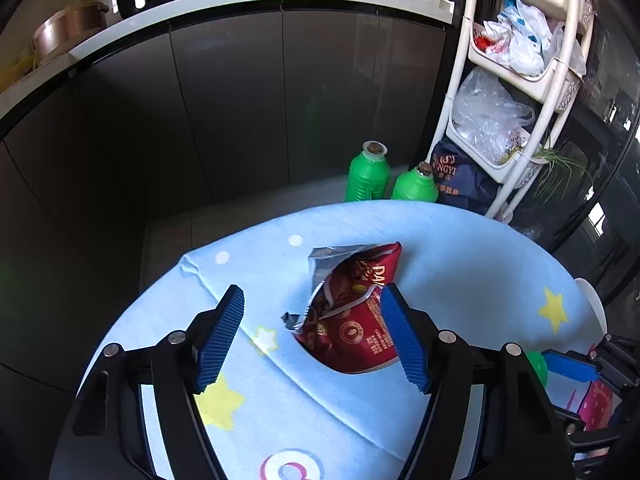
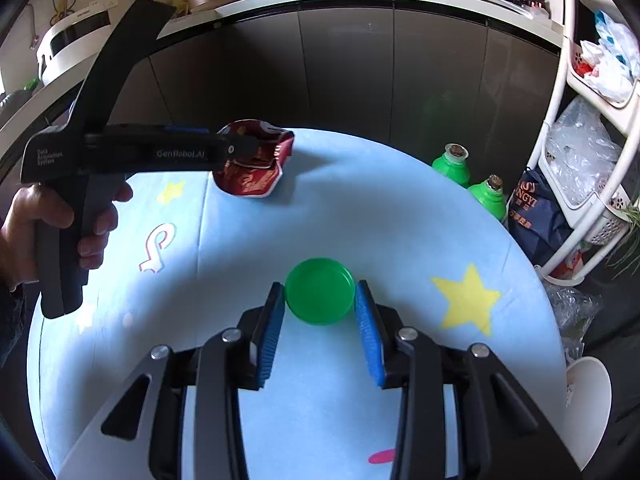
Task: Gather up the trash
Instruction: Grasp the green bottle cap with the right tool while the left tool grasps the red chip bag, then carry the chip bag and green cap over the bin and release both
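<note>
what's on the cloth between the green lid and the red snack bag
Nothing: in the right wrist view only bare blue tablecloth separates the green lid from the red snack bag.

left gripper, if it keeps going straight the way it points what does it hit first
Most likely the torn red foil snack bag lying on the light blue star-print tablecloth. The left gripper has its jaws open with the bag partly between them, toward its right pad. Depth is unclear, so contact cannot be confirmed.

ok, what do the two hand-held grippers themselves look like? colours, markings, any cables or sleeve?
Both match: the left hand-held gripper and right hand-held gripper have black angular frames, silver pivot bolts and ribbed blue pads. The left's pistol-grip body carries white "GenRobot.AI" lettering. No cables visible. A dark sleeve edge shows at the wrist.
</note>
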